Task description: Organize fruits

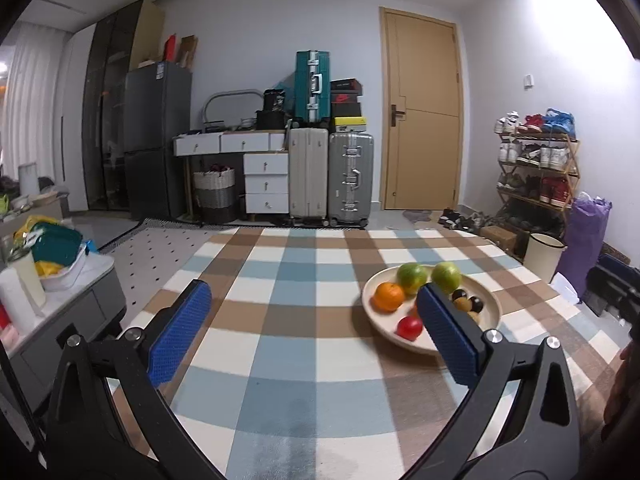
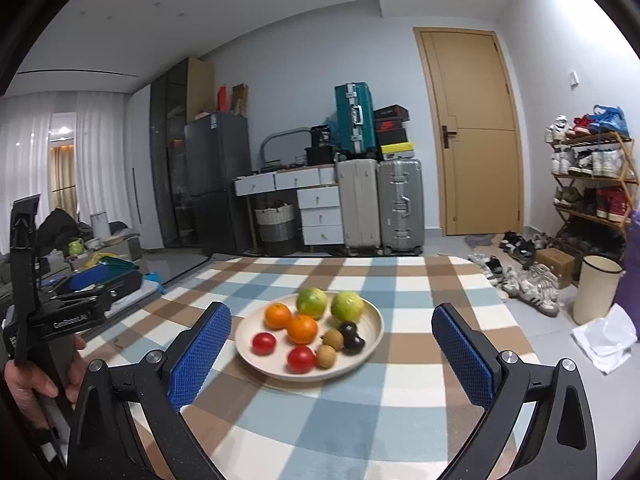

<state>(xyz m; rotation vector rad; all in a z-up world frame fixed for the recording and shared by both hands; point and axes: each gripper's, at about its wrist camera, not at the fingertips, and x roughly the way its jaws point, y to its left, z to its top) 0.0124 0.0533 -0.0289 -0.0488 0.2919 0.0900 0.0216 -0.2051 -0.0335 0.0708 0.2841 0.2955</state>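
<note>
A cream plate (image 2: 248, 346) sits on the checked tablecloth (image 2: 360, 408) and holds all the fruit: two oranges (image 2: 302, 328), two green citrus (image 2: 311, 302), two red tomatoes (image 2: 301, 359), two brown kiwis (image 2: 333, 338) and dark plums (image 2: 354, 343). My right gripper (image 2: 331, 310) hangs open just short of the plate, nothing between its blue pads (image 2: 200, 356). In the left wrist view the plate (image 1: 372, 316) lies to the right. My left gripper (image 1: 313, 286) is open and empty, its right pad (image 1: 444, 332) hiding part of the plate.
A hand (image 2: 24, 384) holds the left gripper's handle at the left edge. A low side table (image 1: 60, 304) with containers stands left of the table. Suitcases (image 2: 400, 204), a door (image 2: 472, 132), a shoe rack (image 2: 592, 184) and a white bin (image 2: 596, 288) lie beyond.
</note>
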